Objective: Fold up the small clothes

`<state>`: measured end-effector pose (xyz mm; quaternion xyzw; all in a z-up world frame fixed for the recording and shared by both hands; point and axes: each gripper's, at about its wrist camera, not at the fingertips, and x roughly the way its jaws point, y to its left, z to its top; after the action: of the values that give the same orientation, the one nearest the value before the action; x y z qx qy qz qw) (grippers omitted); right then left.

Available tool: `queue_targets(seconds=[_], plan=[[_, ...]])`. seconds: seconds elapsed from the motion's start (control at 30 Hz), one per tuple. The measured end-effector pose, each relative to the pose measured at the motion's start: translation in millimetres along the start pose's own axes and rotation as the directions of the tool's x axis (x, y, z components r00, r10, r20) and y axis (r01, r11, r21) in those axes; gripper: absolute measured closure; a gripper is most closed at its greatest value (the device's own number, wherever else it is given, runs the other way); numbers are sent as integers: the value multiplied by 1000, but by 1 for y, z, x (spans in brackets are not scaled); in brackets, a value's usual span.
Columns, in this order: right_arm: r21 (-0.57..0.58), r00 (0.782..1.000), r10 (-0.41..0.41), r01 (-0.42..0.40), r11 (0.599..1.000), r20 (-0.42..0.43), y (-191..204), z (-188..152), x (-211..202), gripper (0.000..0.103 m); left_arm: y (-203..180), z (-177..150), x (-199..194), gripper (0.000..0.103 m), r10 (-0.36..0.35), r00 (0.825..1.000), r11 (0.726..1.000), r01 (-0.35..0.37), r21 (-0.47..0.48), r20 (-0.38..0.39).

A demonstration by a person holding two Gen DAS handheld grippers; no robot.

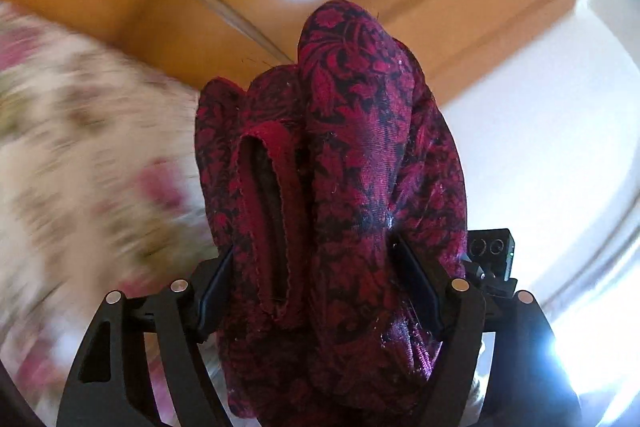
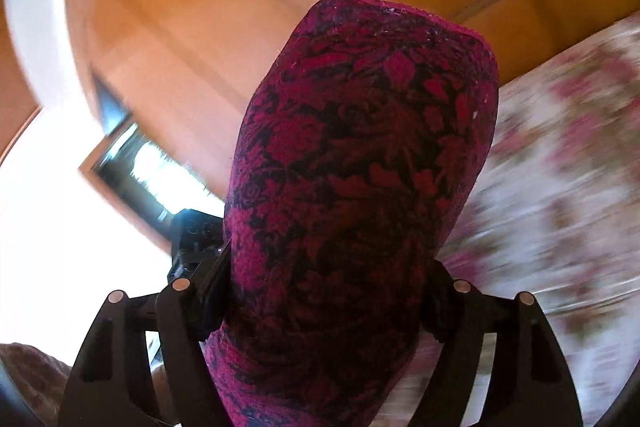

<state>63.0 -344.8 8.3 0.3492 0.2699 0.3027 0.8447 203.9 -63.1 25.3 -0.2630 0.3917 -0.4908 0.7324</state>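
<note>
A small dark red garment (image 1: 352, 195) with a black floral print fills the middle of the left wrist view, bunched in folds with a red hemmed opening. My left gripper (image 1: 320, 291) is shut on it, and the cloth hides its fingertips. The same garment (image 2: 352, 187) fills the middle of the right wrist view as one smooth fold. My right gripper (image 2: 324, 299) is shut on it too, and its fingertips are covered. Both grippers hold the cloth lifted, pointing up toward the wooden furniture.
A floral bedsheet (image 1: 80, 155) lies to the left in the left wrist view and it lies to the right in the right wrist view (image 2: 560, 167), blurred. An orange wooden cabinet (image 2: 200, 27) stands behind. A white wall (image 1: 540, 107) is at the right.
</note>
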Motion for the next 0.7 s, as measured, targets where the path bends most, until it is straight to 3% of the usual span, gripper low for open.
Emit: queue_targets(seconds=[0.13,0.27,0.33,0.43,0.5,0.57,0.63,0.7], plan=[[105,985,-147,138,985,88,-59,4,-56,29,-28,15,93,29,14,989,997,-2,81,-146],[253,963,-262,239,937,60,-121,-23,-83,29,-25,-1,174,34,159,940,983,-124,132,-301],[297,958,-286,267,917,23,-142,-40,-82,23,-20,-11,191,33,211,923,975,-175,138,-323],[310,954,-298,273,911,38,-145,-54,-91,14,-28,-15,190,31,240,930,967,-202,157,-279],[285,940,-340,320,903,21,-140,-50,-97,9,-39,-16,183,31,269,931,956,-226,187,-248],[224,897,-441,427,876,17,-122,-33,-103,9,-44,-20,174,31,283,933,949,-238,208,-222],[133,836,-544,532,836,70,-89,-20,-105,14,-46,-24,172,31,293,933,945,-250,213,-207],[62,795,-596,593,803,111,-61,-7,-102,20,-48,-34,166,31,298,935,944,-260,201,-191]])
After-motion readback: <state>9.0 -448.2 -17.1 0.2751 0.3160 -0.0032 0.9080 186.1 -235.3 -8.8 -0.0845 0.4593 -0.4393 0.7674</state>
